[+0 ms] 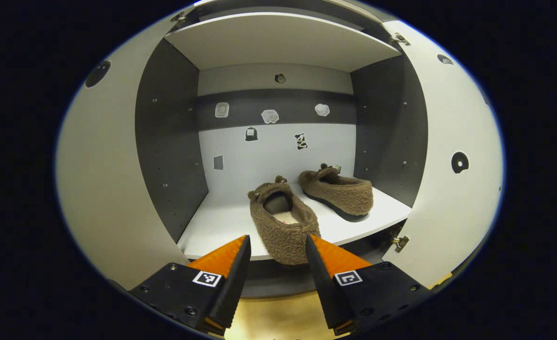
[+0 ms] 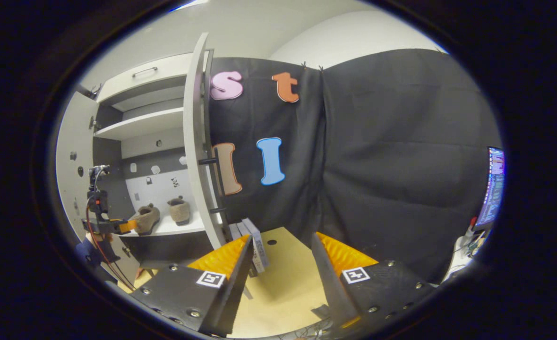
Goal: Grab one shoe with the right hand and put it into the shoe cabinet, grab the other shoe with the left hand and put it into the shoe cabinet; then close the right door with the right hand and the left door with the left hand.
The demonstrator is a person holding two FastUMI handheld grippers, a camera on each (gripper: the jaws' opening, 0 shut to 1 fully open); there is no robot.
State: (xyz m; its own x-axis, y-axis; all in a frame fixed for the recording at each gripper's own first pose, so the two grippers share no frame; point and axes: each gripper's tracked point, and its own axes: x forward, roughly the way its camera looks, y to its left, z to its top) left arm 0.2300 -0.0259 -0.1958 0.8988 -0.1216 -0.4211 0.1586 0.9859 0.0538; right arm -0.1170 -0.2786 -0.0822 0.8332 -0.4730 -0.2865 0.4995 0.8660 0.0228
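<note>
Two brown fuzzy shoes sit on the lower shelf (image 1: 221, 222) of the open shoe cabinet. The far shoe (image 1: 339, 191) lies to the right, well inside. The near shoe (image 1: 283, 222) has its heel hanging over the shelf's front edge, between the fingers of my left gripper (image 1: 277, 241). The jaws stand apart, and a strip of shelf shows between the left finger and the heel. My right gripper (image 2: 280, 238) hangs open over a wooden table (image 2: 283, 283) with nothing in it. The right gripper view also shows the left gripper (image 2: 117, 225) at the near shoe (image 2: 147, 218), with the far shoe (image 2: 180, 210) beside it.
Both cabinet doors are swung open: the left door (image 1: 103, 179) and the right door (image 1: 453, 165), which is seen edge-on (image 2: 195, 141) from the right gripper. An upper shelf (image 1: 278, 42) spans the cabinet. Grey boxes (image 2: 254, 245) stand by the table. A monitor (image 2: 493, 189) glows at far right.
</note>
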